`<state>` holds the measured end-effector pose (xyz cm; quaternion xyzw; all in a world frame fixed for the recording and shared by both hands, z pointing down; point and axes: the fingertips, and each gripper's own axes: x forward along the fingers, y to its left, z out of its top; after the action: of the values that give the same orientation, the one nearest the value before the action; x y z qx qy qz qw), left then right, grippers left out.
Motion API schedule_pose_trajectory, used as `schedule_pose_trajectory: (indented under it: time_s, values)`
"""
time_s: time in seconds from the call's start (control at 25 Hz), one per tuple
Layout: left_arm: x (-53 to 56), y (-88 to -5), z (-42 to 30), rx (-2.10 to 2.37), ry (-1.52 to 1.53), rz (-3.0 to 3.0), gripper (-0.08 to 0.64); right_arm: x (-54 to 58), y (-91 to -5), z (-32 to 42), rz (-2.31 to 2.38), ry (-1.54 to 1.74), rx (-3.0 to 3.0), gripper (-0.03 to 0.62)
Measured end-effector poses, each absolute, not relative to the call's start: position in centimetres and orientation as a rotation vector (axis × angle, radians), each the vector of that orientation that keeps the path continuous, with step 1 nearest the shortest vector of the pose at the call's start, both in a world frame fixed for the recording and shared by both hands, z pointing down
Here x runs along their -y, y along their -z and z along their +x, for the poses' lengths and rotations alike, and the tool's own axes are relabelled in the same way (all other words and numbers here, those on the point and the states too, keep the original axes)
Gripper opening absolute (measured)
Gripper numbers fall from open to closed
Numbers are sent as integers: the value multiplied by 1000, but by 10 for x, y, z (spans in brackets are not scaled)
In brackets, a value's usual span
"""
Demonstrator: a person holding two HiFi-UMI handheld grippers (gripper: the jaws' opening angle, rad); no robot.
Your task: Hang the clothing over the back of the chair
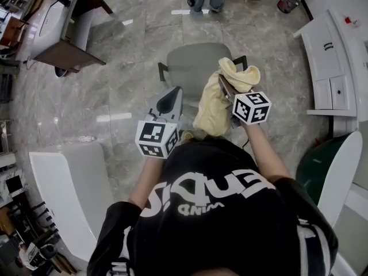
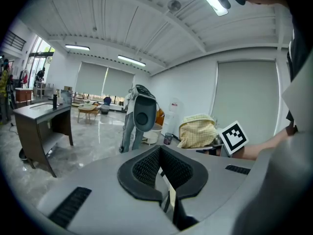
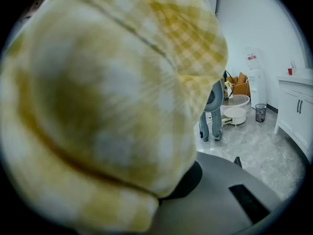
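Right hand-held gripper (image 1: 230,85): clamped narrow on the cloth (image 1: 211,108). Its own view is almost all yellow check, with the jaws buried in fabric. The bunch sits on top of the jaw tips. The rest hangs as a long tail toward 7 o'clock in the head view, ending just in front of the person's chest.

Left hand-held gripper (image 1: 168,101): jaws together, nothing in them. It sits just beside the tail, at the tail's 9 o'clock, and isn't touching it as far as I can see.

Chair (image 1: 192,68): grey, armrests at its 9 and 3, straight out at 12 o'clock from the person. It's at 10–11 o'clock and lower from the right gripper, 1 o'clock from the left. I read the chair's near edge as the back. Grippers and cloth cover that edge, so I can't confirm that, or whether fabric touches it yet.

Key relation: the cloth's long axis runs 1-to-7 and crosses that near edge, which runs 9-to-3. That suits a drape, with the tail on the person's side and the bunch on the seat side. The right arm carries and is nearer. The left is free to spread or steady the tail.

Risk: the bunch is thick and could slide off to one side if released unspread.
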<state>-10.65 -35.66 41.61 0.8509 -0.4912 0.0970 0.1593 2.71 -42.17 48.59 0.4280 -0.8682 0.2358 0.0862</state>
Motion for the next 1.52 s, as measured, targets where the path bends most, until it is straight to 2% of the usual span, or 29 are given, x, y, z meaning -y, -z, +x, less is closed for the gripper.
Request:
schedule_pose_trajectory:
  time_s: [0.16, 0.32, 0.68, 1.52]
  values:
    - [360, -418, -106, 1407, -278, 2419, 15, 423, -496, 23, 1223, -732, 2568, 36]
    - [361, -420, -102, 1408, -276, 2415, 15, 423, -503, 20, 1176, -762, 2550, 126]
    - [362, -422, -104, 1416, -279, 2402, 15, 423, -531, 22, 1178, -837, 2435, 246]
    - [354, -423, -104, 1418, -271, 2395, 15, 378, -614, 49, 1080, -1070, 1977, 259]
